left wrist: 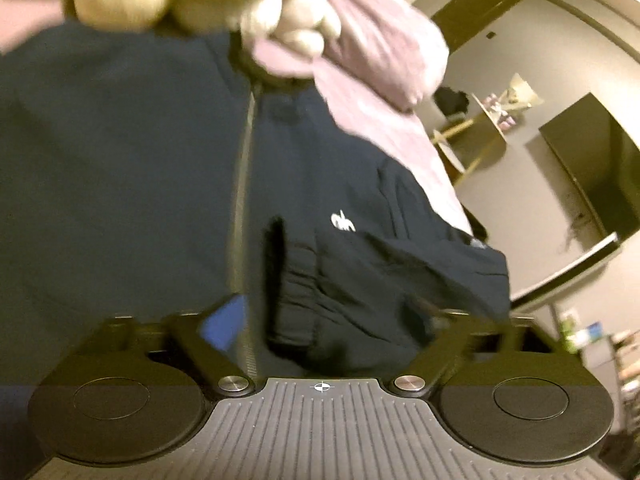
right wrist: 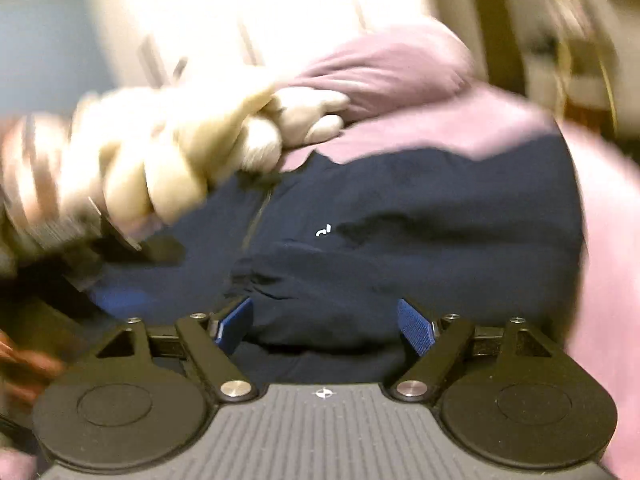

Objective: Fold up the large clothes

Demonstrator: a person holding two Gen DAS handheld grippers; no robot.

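Both wrist views close above jacket (left wrist: pixel 120 168)

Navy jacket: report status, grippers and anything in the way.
Right gripper open, nothing pinched. Left gripper open over the navy jacket. Jacket spread on pink sheet, sleeve folded in. Stuffed toy at collar.

Warm, yellowish indoor light. The right wrist view is blown out to white glare at the far top and smeared by motion blur; both views bend at the edges, and near foreground stays sharpest.
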